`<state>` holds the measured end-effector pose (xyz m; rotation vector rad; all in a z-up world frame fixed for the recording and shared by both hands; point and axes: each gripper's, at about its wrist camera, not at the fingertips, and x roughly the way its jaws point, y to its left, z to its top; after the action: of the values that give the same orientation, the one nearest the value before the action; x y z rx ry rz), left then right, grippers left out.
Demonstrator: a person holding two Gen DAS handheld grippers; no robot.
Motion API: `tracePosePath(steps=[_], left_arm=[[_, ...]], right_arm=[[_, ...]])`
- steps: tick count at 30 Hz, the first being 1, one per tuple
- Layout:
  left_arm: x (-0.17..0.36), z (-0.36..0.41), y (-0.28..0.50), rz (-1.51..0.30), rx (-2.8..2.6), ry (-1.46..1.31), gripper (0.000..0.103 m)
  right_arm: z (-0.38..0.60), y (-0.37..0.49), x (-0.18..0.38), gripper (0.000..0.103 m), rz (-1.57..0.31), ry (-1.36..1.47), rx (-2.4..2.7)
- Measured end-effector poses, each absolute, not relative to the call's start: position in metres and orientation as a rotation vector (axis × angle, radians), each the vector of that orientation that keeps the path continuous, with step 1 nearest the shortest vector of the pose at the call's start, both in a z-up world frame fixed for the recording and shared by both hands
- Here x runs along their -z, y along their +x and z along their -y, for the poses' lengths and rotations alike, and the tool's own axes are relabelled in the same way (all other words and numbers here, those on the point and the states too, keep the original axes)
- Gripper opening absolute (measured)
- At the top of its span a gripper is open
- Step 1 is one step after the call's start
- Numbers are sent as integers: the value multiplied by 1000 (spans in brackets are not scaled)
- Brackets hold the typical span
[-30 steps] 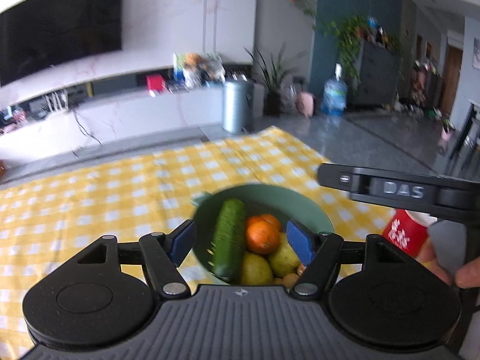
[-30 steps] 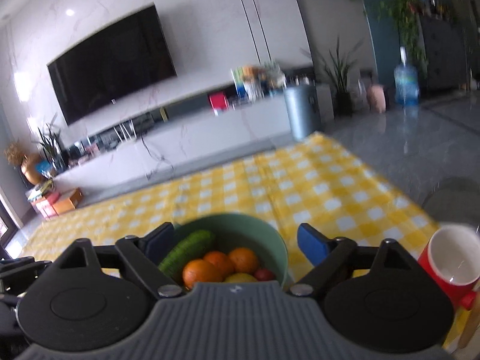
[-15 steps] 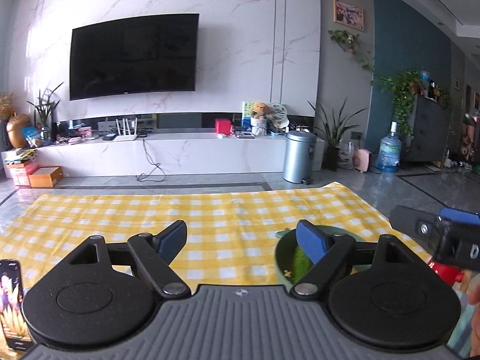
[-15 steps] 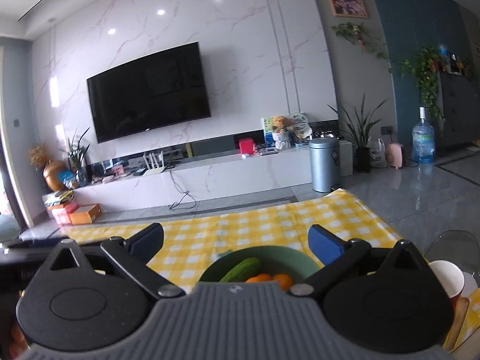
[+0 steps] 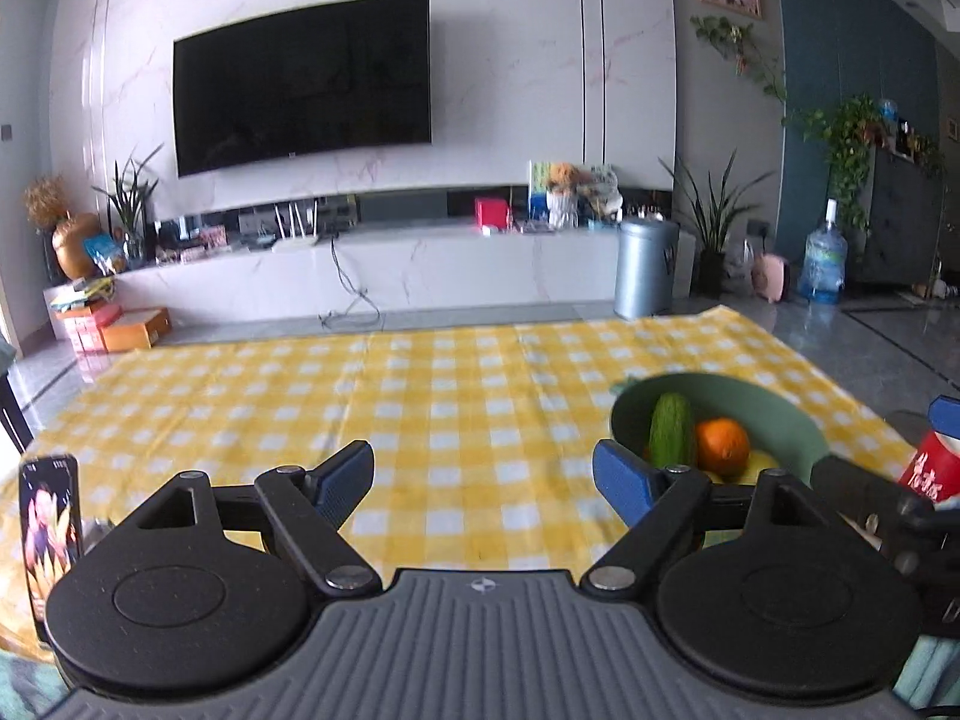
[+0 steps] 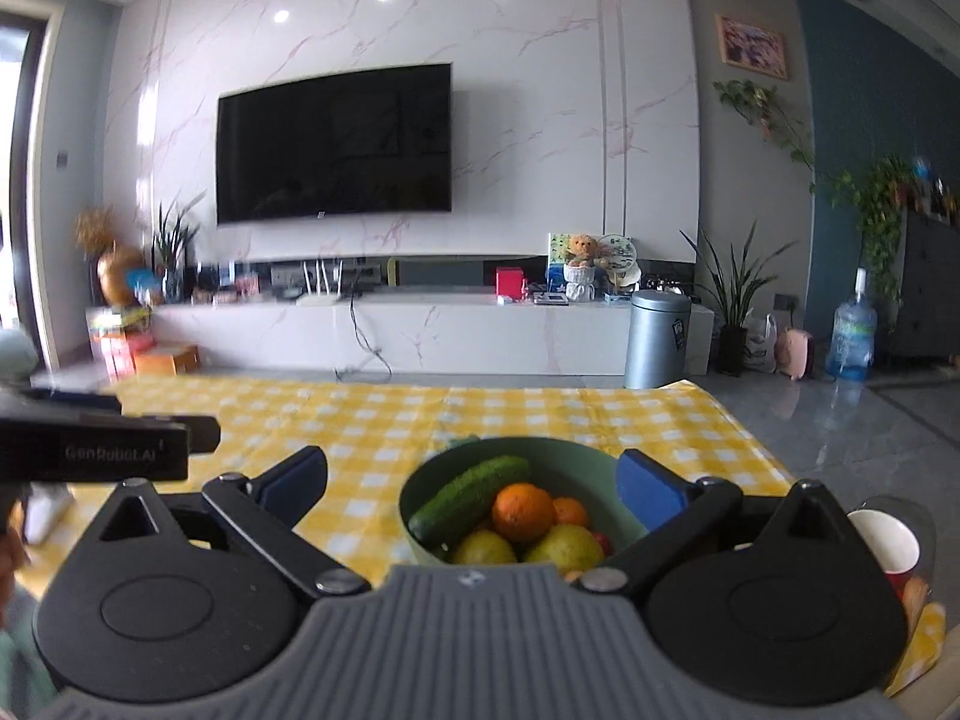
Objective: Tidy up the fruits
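Note:
A green bowl sits on the yellow checked cloth. It holds a cucumber, oranges, yellow pears and something small and red. My right gripper is open and empty, just in front of the bowl. My left gripper is open and empty over bare cloth; the bowl with the cucumber and an orange lies past its right finger.
A red cup stands right of the bowl and shows in the left wrist view. A phone stands at the cloth's left edge. The left gripper's body shows at the left of the right wrist view.
Both grippers have pulled back from the bowl and levelled up. The left one swung to the left, so the bowl moved from between its fingers to its right.

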<state>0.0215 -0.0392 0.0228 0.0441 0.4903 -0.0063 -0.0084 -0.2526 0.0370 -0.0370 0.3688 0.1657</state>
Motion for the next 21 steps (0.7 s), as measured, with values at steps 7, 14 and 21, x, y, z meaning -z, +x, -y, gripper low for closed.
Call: tracePosePath(steps=[7, 14, 21], left_arm=[[0, 38, 30, -587, -6, 36, 97], [14, 43, 37, -662, -23, 61, 97], [20, 45, 39, -703, -17, 68, 97]], right_arm=[[266, 3, -12, 99, -468, -8, -139], [279, 24, 2, 99, -573, 99, -129], [279, 31, 8, 99, -601, 126, -127]])
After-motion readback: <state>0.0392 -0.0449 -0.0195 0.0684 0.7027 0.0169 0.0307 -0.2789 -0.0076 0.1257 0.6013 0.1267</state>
